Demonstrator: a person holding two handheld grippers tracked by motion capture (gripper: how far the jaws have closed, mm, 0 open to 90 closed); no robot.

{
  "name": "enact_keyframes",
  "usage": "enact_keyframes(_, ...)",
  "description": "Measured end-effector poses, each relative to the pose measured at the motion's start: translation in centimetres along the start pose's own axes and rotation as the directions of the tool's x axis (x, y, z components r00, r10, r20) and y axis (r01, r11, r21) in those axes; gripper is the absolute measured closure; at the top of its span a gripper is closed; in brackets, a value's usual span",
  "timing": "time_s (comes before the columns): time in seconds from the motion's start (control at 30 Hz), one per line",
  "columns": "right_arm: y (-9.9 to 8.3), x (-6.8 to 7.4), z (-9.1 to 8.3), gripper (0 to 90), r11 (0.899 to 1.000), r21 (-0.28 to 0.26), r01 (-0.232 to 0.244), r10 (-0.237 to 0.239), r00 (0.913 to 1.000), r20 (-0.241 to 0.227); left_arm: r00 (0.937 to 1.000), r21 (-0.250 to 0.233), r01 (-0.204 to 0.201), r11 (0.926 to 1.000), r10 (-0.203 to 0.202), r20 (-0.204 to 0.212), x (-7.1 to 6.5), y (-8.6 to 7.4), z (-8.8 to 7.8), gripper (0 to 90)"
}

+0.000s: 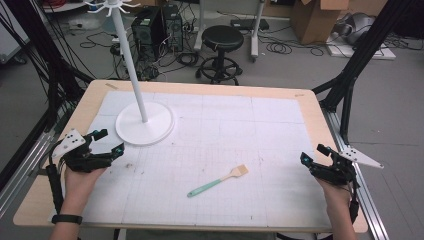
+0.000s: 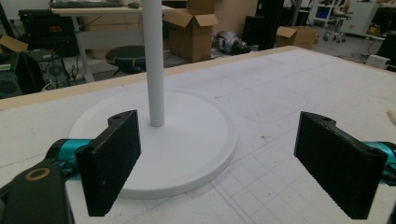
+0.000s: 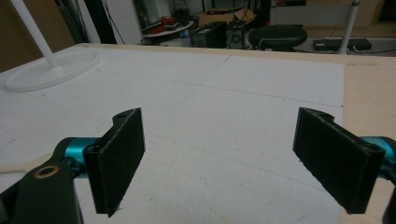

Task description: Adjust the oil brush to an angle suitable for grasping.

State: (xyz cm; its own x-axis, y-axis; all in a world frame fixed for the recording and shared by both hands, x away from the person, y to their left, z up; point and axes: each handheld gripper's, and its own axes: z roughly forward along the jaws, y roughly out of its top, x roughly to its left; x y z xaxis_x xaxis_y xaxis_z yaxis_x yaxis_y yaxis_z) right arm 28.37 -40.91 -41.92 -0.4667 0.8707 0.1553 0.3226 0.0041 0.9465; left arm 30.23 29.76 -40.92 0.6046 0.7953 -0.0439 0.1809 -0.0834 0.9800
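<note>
1. Where the high view looks down on the desk (image 1: 50,200), a brush (image 1: 218,181) with a green handle and pale bristles lies flat on the white gridded mat (image 1: 210,150), in the near middle, between the two hands and well apart from both.
2. In the same view the left gripper (image 1: 111,142) sits at the mat's left edge with its jaws spread and nothing between them, just beside the round base of a white stand (image 1: 145,124) whose pole rises upright.
3. The right gripper (image 1: 312,153) sits at the mat's right edge, its jaws also spread and empty.
4. In the left gripper view the two black jaws stand wide apart low over the mat, and the stand's base (image 2: 187,140) lies close ahead between them, its pole rising out of the top.
5. In the right gripper view the jaws are again wide apart over bare mat (image 3: 224,121); the stand (image 3: 46,70) shows far off at upper left, and a pale strip at the left edge behind the jaw may be the brush, though I cannot tell.
</note>
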Motion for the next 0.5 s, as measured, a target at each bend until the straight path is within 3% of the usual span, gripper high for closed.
enact_keyframes(0.13,0.0,0.0,0.0,15.8,1.0,-0.002,0.003,-0.003,1.0,0.002,0.9995,0.004,-0.003,1.0,0.003,0.031,-0.7,0.4,0.5,15.3)
enact_keyframes(0.3,0.0,0.0,0.0,15.8,1.0,-0.002,-0.001,0.001,1.0,0.001,0.9958,-0.003,-0.044,0.999,0.044,0.08,-2.8,1.4,1.6,15.8)
enact_keyframes(0.5,0.0,-0.1,0.0,15.8,1.0,-0.002,-0.001,0.001,1.0,0.0,0.9843,0.009,-0.061,0.9981,0.059,0.167,-5.9,2.3,3.6,16.0)
